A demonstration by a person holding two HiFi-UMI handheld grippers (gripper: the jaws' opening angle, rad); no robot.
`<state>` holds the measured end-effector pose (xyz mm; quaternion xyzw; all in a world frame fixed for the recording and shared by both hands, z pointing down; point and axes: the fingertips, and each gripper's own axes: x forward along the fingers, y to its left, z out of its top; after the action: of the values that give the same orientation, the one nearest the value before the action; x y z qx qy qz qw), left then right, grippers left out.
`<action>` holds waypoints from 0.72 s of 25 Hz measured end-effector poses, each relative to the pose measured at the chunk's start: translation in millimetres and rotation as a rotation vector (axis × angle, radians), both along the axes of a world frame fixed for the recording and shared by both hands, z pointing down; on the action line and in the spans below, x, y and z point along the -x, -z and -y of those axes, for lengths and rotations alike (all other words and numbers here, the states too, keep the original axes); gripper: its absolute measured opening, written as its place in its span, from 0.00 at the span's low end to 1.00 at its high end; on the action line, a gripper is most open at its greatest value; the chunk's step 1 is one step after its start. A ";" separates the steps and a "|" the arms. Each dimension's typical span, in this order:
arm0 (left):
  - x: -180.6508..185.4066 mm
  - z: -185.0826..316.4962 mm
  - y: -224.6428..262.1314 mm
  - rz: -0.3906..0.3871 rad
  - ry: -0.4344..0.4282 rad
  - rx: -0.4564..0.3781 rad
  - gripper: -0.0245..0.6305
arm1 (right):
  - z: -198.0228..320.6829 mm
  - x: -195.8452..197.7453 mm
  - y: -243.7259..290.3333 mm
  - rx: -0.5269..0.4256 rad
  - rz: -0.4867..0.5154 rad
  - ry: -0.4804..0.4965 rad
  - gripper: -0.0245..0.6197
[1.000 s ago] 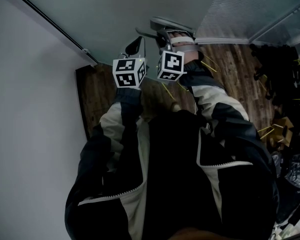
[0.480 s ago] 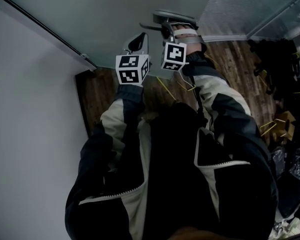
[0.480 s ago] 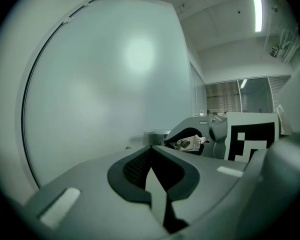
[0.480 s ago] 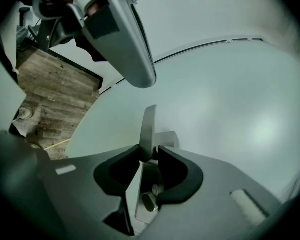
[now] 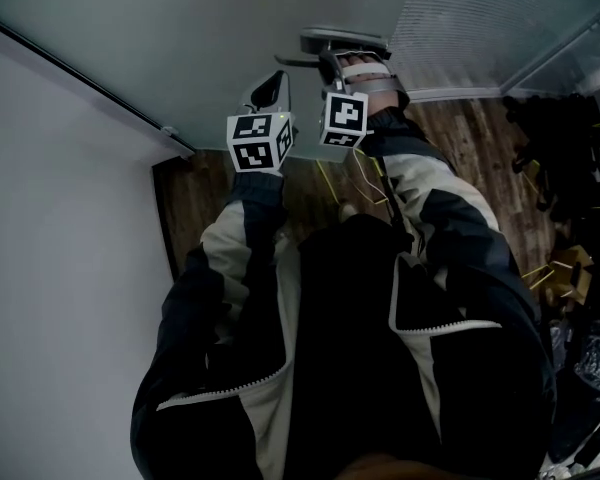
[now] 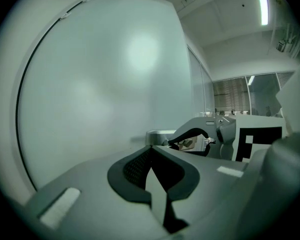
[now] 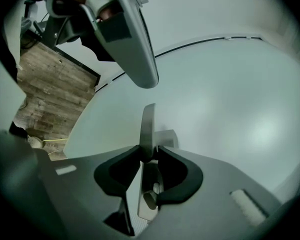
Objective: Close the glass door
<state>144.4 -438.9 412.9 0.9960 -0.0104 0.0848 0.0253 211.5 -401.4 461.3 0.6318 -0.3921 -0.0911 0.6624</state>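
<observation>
The frosted glass door [image 5: 180,38] fills the top of the head view. Its metal lever handle [image 5: 345,40] sticks out near the middle. My right gripper [image 5: 332,68] is shut on that handle. In the right gripper view the flat lever [image 7: 148,124] stands upright, pinched between the two dark pads at the right gripper [image 7: 149,154]. My left gripper [image 5: 270,86] is just left of the handle, jaws shut on nothing, tips close to the glass. In the left gripper view the left gripper [image 6: 151,148] faces the pane [image 6: 100,84], with the right gripper [image 6: 200,139] beside it.
A white wall [image 5: 60,268] runs down the left, meeting the door at a dark frame line [image 5: 90,68]. Wood floor [image 5: 200,188] shows beneath my arms. A ribbed glass panel [image 5: 480,18] stands at the upper right. Dark clutter [image 5: 560,148] lies on the floor at the right.
Both grippers have pushed forward together, and the door and its handle have shifted away with them. The right gripper has kept its hold on the handle.
</observation>
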 end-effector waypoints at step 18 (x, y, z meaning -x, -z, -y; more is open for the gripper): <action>-118.7 32.4 0.6 -0.002 0.139 0.065 0.04 | 45.4 -125.5 -0.2 0.027 -0.015 0.136 0.22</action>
<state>263.0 -471.3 412.3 0.9916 -0.0768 0.0822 0.0637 337.0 -446.8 461.4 0.5942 -0.4305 -0.1352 0.6658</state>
